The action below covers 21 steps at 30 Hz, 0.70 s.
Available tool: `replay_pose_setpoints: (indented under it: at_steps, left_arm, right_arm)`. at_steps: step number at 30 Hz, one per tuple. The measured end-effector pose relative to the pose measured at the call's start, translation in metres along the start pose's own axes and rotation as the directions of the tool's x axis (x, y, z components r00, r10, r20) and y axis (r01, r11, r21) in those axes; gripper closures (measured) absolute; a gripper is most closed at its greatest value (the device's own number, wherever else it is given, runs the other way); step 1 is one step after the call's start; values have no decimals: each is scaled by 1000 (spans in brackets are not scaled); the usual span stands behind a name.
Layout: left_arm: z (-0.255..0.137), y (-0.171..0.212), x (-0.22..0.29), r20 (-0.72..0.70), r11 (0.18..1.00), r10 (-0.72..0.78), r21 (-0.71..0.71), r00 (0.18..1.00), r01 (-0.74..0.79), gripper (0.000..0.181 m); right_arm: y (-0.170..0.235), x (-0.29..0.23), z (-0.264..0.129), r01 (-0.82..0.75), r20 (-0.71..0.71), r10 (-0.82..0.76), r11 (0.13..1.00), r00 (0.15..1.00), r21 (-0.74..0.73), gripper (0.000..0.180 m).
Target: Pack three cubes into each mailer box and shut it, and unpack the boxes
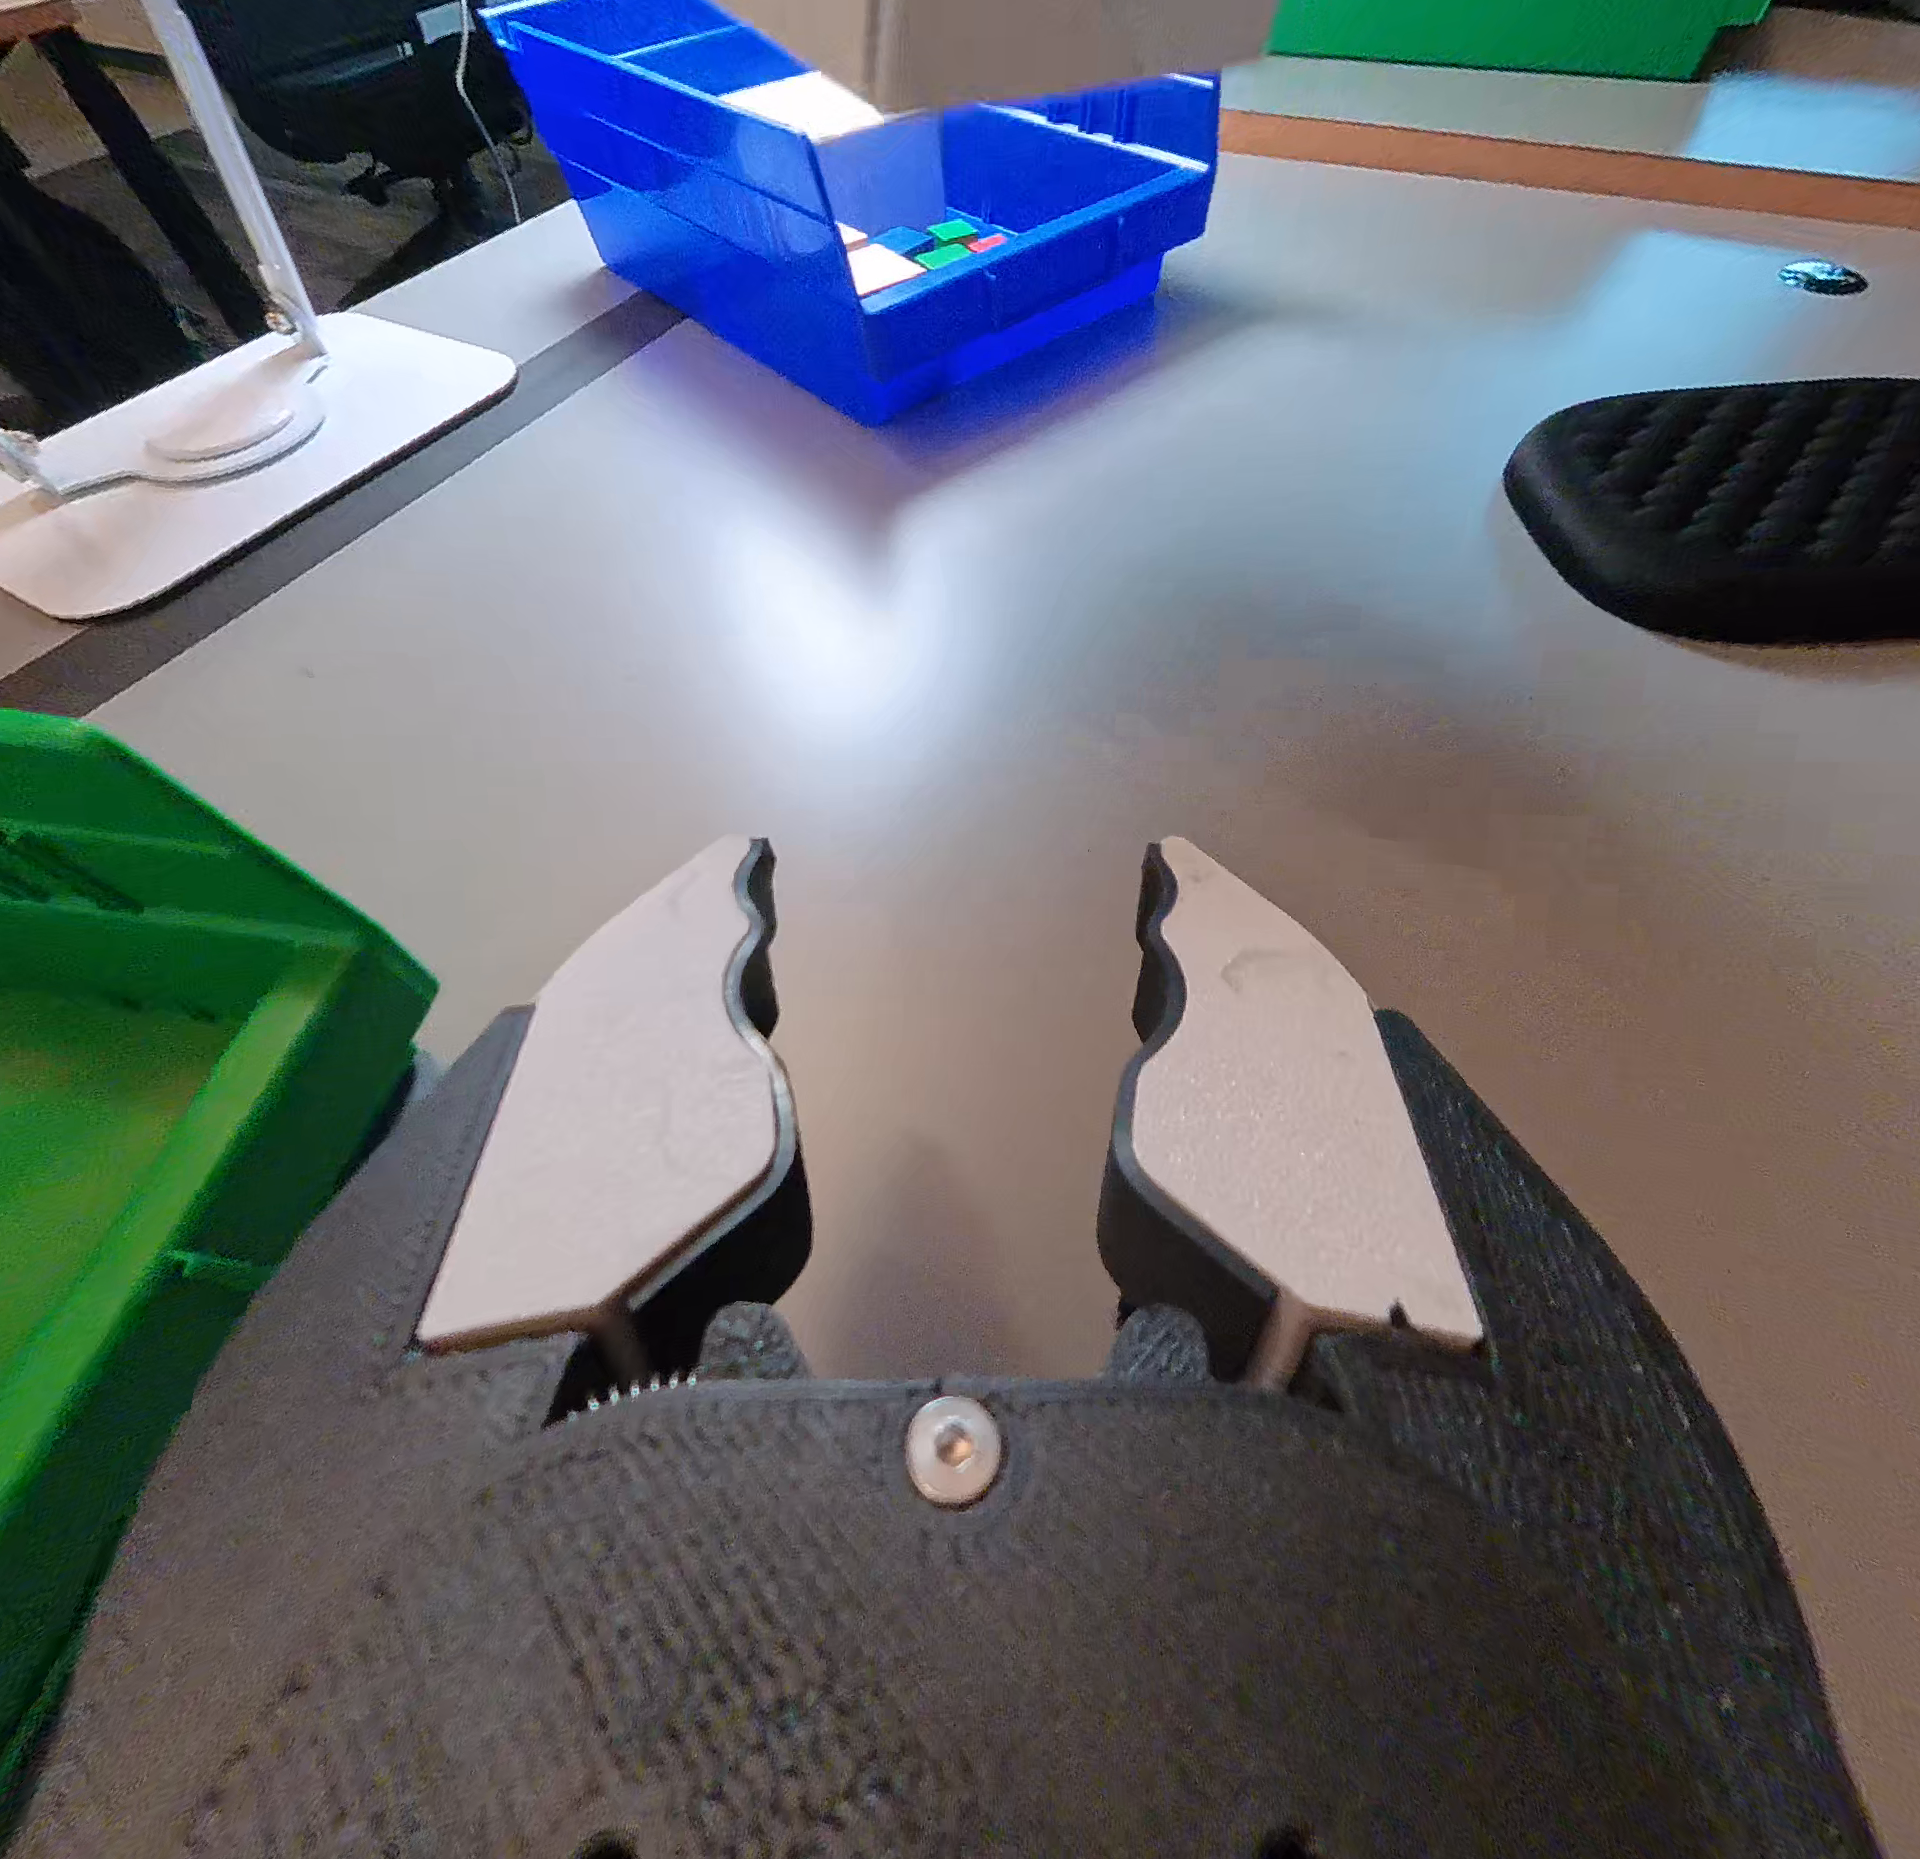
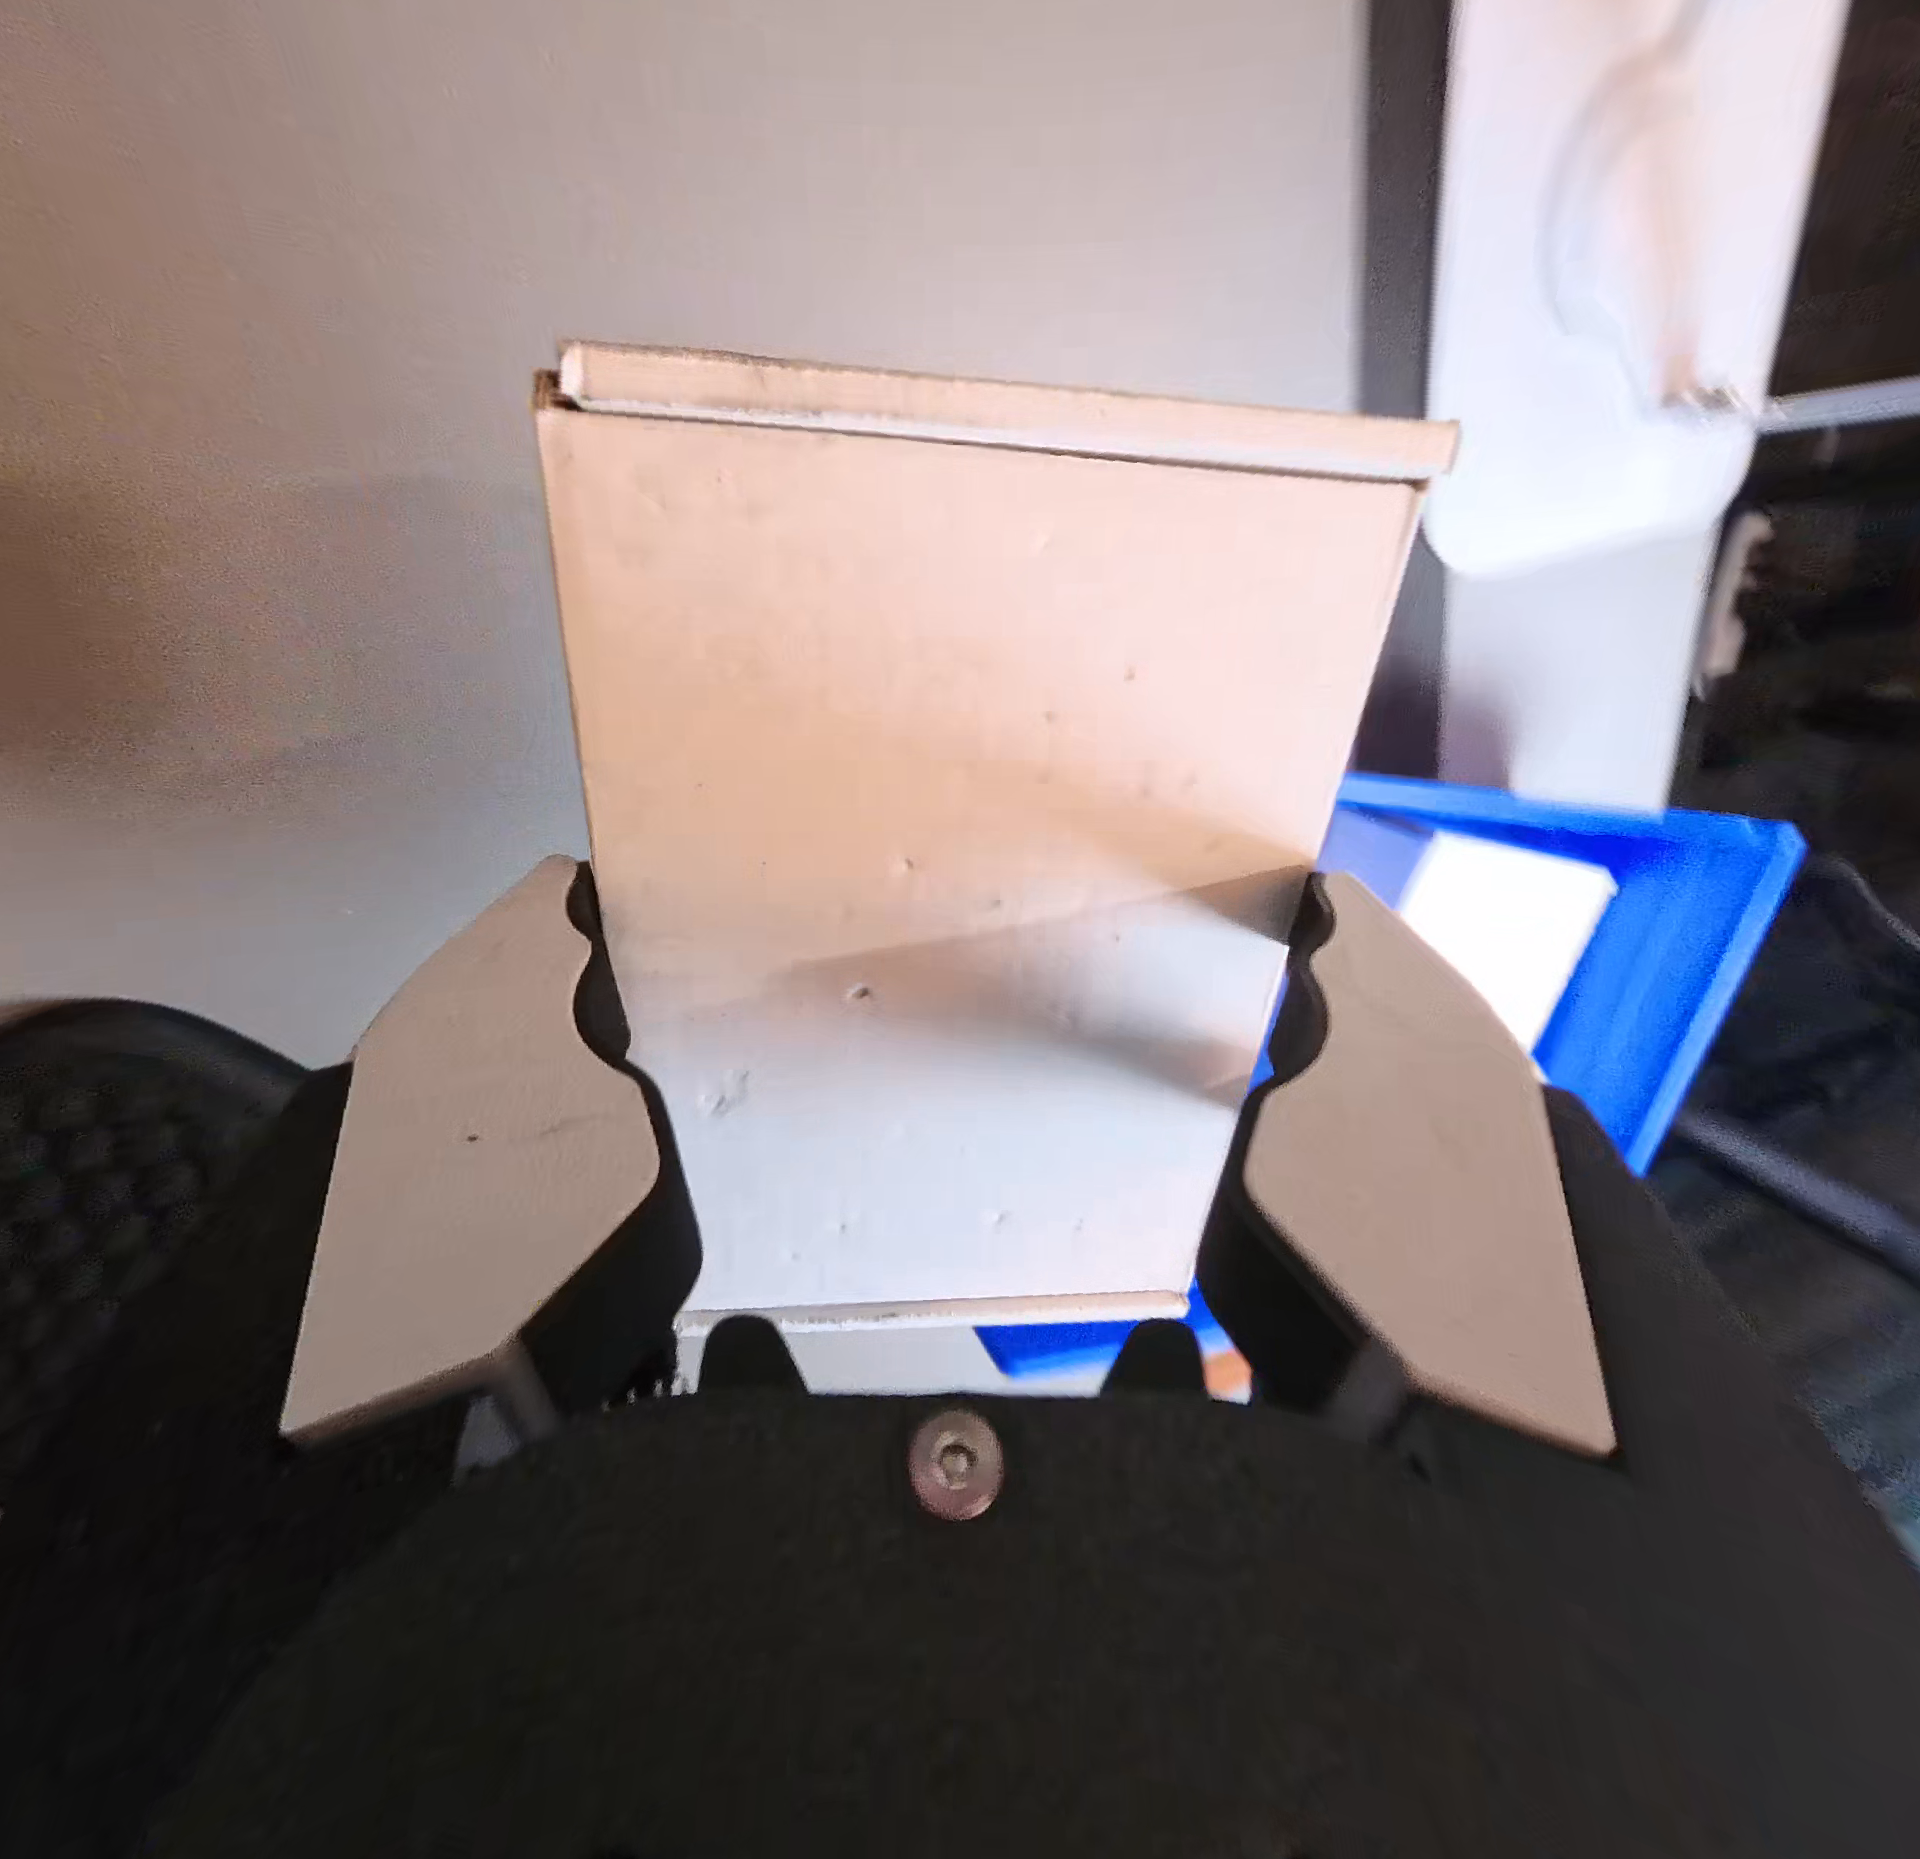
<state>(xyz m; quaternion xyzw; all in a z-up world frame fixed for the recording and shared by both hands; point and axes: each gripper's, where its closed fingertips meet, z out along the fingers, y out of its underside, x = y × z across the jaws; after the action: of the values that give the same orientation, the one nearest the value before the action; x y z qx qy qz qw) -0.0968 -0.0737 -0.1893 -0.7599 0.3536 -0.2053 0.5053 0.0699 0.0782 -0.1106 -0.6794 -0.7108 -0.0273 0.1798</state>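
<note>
1. Mailer box point(image 2: 966, 822), closed, brown cardboard, clamped by its two side edges between right gripper point(image 2: 945, 895) fingers point(image 2: 488, 1113); near end tucked deep toward the gripper base, far end sticking out past the fingertips.
2. Held off the table point(image 2: 260, 251), above the blue bin point(image 2: 1683, 988); bin peeks out right of and below the box.
3. Right gripper pinching the box, spread to box width, pointing steeply down at the table.
4. In the left view, a blurred pale slab point(image 1: 1039, 12) at top centre over the bin point(image 1: 727, 209); probably that box, cannot tell for sure.
5. Cubes point(image 1: 935, 246) in the bin's near compartment: green, red, white, blue faces showing. White block point(image 1: 800, 105) in a farther compartment.
6. Left gripper point(image 1: 956, 864) spread, nothing between the fingers point(image 1: 634, 1092), low over bare table point(image 1: 1039, 614), aimed toward the bin, well apart from it.
7. Green bin point(image 1: 156, 1030) just beside left gripper's left side; another green bin point(image 1: 1507, 1) far back right.
8. Black mat point(image 1: 1745, 500) at right; white stand point(image 1: 239, 438) at left.
</note>
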Motion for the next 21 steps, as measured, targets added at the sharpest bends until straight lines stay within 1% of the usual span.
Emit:
replay_pose_setpoints:
  at_steps: [4, 7, 10, 14, 17, 21]
  left_arm:
    - [6, -1, 10, -16, 1000, 8, -5, 1000, -8, 114]
    - [9, -3, 16, -22, 1000, 5, -3, 1000, -5, 113]
    - [10, -4, 21, -18, 1000, -3, 4, 1000, 3, 113]
    - [9, -4, 26, -16, 998, -52, 30, 999, 52, 114]
    - [7, -3, 25, -10, 996, -82, 47, 997, 82, 115]
    - [8, 3, 15, 6, 993, -112, 42, 994, 112, 116]
  right_arm:
    - [56, 67, -8, -125, -80, 119, 989, 990, -73, 57]
    - [93, 113, 4, -199, -132, 182, 971, 974, -134, 57]
    - [121, 151, 25, -251, -177, 218, 948, 960, -194, 57]
    - [137, 185, 59, -277, -171, 241, 933, 955, -232, 57]
    - [143, 196, 79, -239, -133, 210, 931, 969, -276, 57]
    - [148, 202, 97, -176, -82, 158, 928, 984, -329, 57]
